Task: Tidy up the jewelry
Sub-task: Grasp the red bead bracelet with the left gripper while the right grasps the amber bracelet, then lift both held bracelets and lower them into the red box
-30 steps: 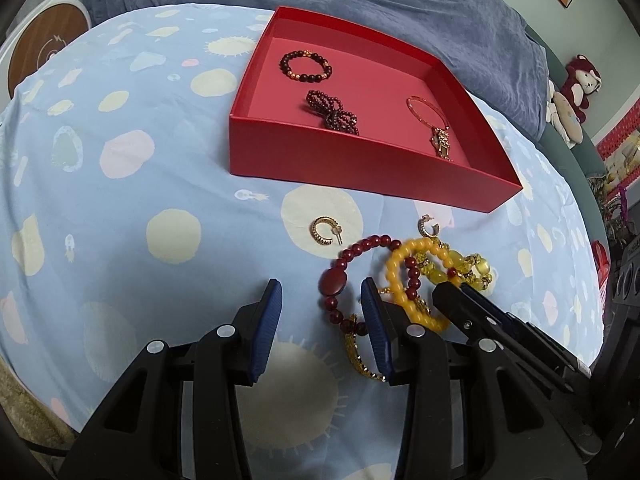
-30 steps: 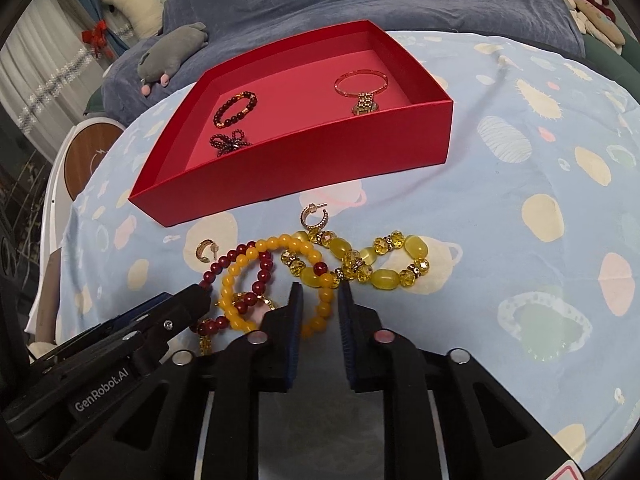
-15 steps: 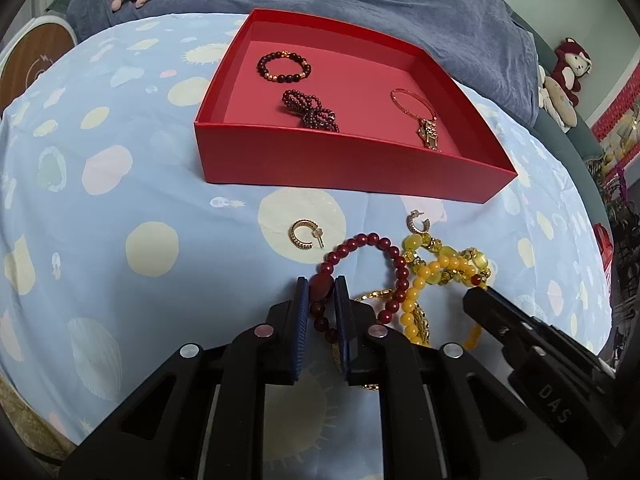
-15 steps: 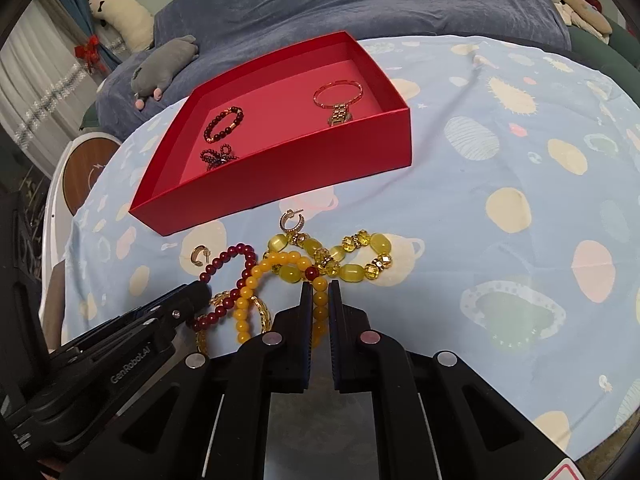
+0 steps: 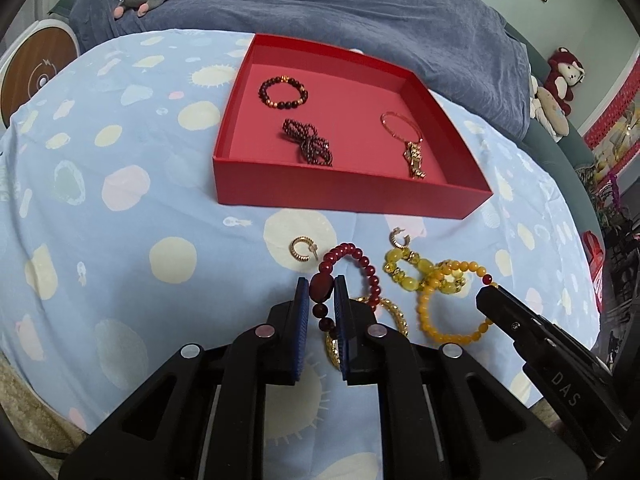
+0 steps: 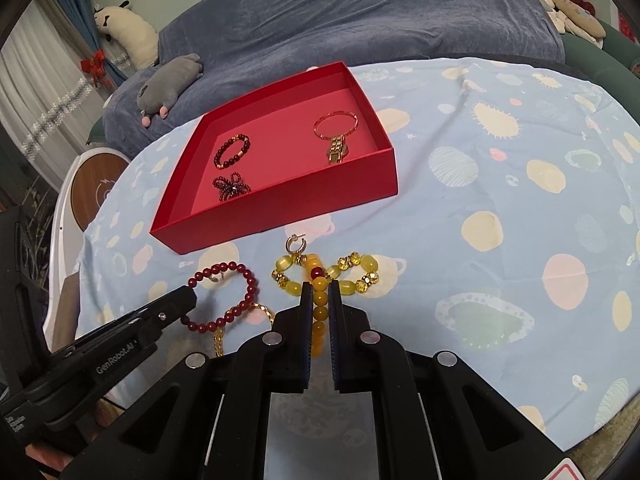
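Note:
My left gripper is shut on the dark red bead bracelet, pinching its large oval bead and holding it lifted off the cloth. My right gripper is shut on the amber bead bracelet, also raised. A chunky yellow-green bracelet, a gold chain bracelet and two gold hoop earrings lie on the cloth. The red tray behind them holds a dark bead bracelet, a dark twisted bracelet and a gold bangle with charm.
The table has a light blue spotted cloth. A blue-covered sofa with plush toys stands behind it. A round wooden device sits off the table's left edge.
Both grippers closed from open onto their bracelets, then rose and pulled back, lifting the red and amber bracelets off the pile and apart.

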### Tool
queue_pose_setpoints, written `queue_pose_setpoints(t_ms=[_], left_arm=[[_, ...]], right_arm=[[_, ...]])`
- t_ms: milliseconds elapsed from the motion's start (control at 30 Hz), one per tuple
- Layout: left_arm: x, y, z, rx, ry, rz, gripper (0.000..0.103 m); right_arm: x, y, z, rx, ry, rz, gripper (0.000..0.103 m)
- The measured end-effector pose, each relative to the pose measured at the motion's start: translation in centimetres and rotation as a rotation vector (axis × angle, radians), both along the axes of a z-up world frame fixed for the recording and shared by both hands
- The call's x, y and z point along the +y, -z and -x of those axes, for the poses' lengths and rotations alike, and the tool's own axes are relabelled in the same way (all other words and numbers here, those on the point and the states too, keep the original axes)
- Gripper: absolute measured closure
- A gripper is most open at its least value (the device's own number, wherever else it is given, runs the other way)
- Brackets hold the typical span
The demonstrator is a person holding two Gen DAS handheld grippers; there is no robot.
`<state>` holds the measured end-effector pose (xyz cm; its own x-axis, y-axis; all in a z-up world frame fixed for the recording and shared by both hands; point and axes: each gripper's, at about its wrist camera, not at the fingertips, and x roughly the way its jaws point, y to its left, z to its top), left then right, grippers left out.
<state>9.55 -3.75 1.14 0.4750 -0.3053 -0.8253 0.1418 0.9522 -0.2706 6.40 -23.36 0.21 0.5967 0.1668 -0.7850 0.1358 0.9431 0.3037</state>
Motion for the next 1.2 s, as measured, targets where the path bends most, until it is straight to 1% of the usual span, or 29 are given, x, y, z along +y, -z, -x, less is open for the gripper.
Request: queue_pose_setpoints(t_ms=[333,767,967,1200], left_arm=[[-0.2,-2.5,-0.3,-0.032,0.004,0.018,0.091],[-0.7,-4.4,-0.9,-0.057,0.021,0.016,0.091],[-0.9,-5.3,-2.0,-0.075,0.023,0.027,0.091],[-0.9,-6.5,-4.2,-0.107,0.017,0.034,0.091]], right_arm=[[-0.4,-2.0,-0.4,-0.049,0.01,-0.002,0.096],[-0.5,-4.0,-1.1,-0.096,0.007,-0.011,0.096],[-0.6,-5.3,-2.5,-0.131,0.006,-0.014,0.096],[-0.5,-6.8,-5.2,-0.172,-0.009,-0.011,0.096]])
